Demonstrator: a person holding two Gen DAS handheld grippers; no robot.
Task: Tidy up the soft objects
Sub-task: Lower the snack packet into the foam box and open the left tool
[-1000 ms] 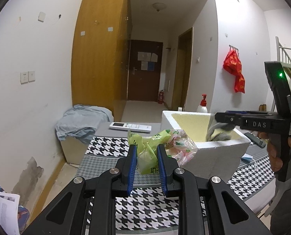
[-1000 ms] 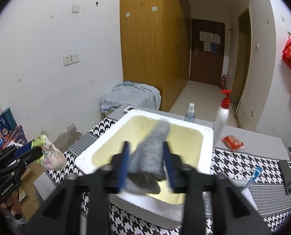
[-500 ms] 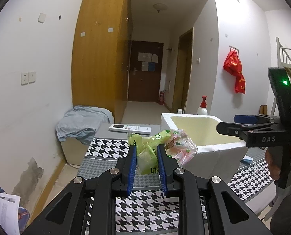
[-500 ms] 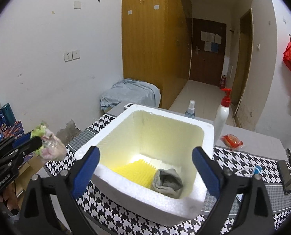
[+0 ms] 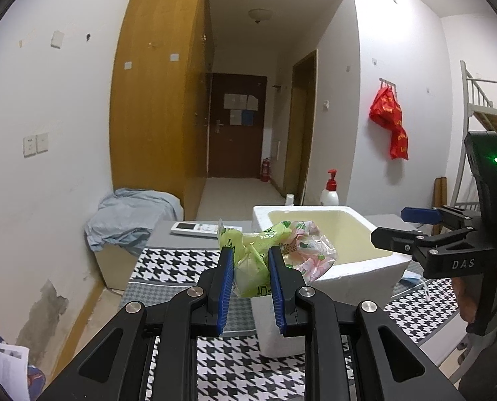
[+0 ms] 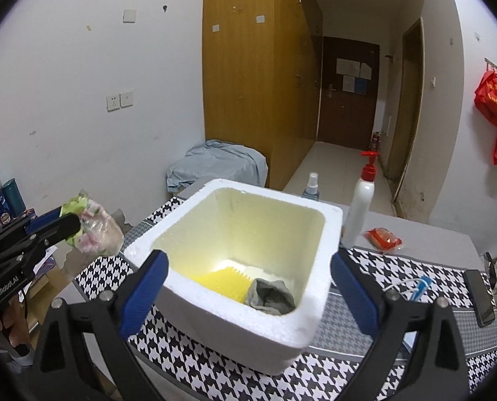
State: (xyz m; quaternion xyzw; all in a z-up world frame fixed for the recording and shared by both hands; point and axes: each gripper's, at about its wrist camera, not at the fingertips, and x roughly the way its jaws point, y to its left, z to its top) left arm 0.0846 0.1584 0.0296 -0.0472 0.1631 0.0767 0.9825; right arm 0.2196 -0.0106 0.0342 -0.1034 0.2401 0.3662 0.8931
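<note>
My left gripper [image 5: 248, 267] is shut on a crinkly green and pink plastic bag [image 5: 282, 250] and holds it in the air just left of the white foam box [image 5: 375, 267]. The bag also shows in the right wrist view [image 6: 94, 230], left of the foam box [image 6: 215, 314]. My right gripper [image 6: 248, 287] is open wide and empty above the box's near side; it also shows in the left wrist view [image 5: 405, 227]. A grey sock [image 6: 270, 297] lies in the box beside a yellow ridged pad [image 6: 221, 280].
The houndstooth tablecloth [image 6: 425, 260] covers the table. Behind the box stand a white pump bottle [image 6: 359, 210] and a small spray bottle [image 6: 312, 187]. A red packet [image 6: 382, 235], a phone [image 6: 479, 294] and a remote [image 5: 195, 229] lie on the table.
My right gripper opened and let the grey sock drop into the foam box, then drew back a little. My left gripper has kept hold of the bag and moved slightly nearer the box.
</note>
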